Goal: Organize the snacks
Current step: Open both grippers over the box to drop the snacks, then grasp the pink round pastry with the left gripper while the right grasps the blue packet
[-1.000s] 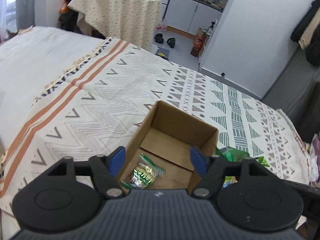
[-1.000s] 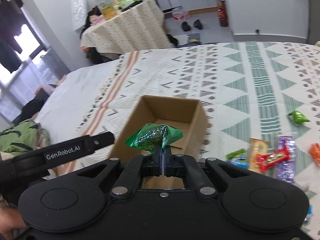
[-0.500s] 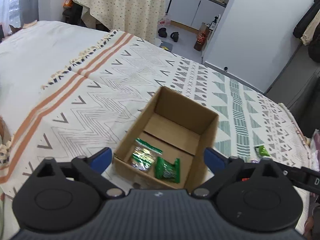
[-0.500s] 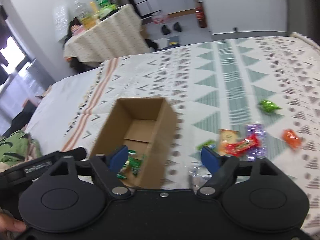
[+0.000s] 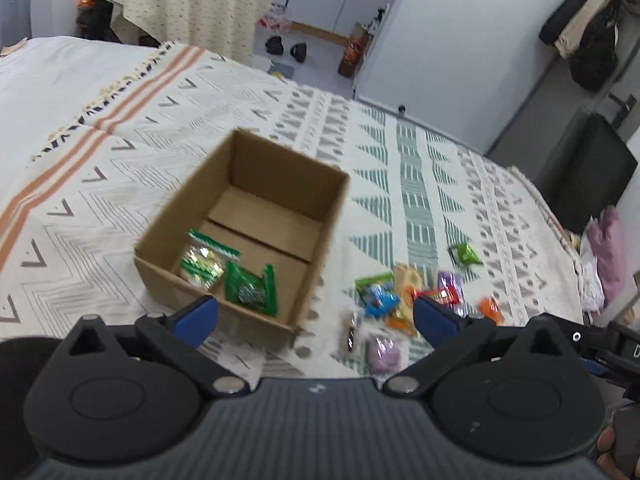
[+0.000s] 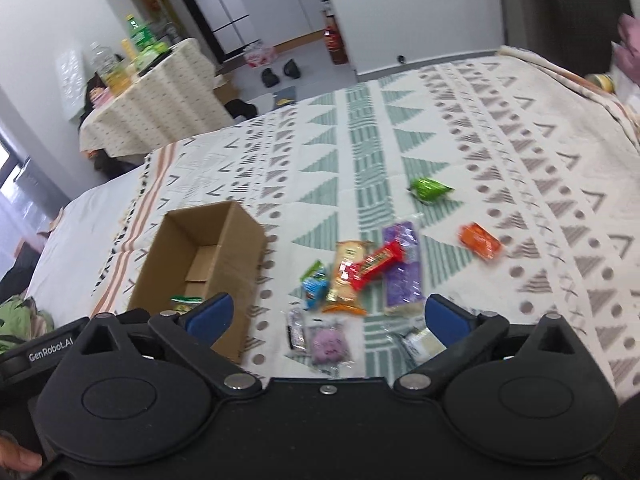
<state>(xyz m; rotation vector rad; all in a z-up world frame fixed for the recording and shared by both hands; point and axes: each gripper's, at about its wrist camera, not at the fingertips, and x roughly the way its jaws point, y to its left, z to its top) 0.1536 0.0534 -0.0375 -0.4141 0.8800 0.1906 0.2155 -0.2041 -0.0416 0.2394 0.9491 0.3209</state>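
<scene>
Gaping wide, empty, jaws just opened: left hand-held gripper [image 5: 315,318], right hand-held gripper [image 6: 326,316]; two green packets [image 5: 228,274] in cardboard box [image 5: 280,172].

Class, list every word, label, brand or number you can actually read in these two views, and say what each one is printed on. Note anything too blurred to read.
"GenRobot.AI": white lettering on the black body of the left gripper, seen at the lower left of the right wrist view.
Red snack bar: has print, too blurred to read.
Green packets in the cardboard box: print too blurred.
Other wrappers and bottles: unreadable.
</scene>
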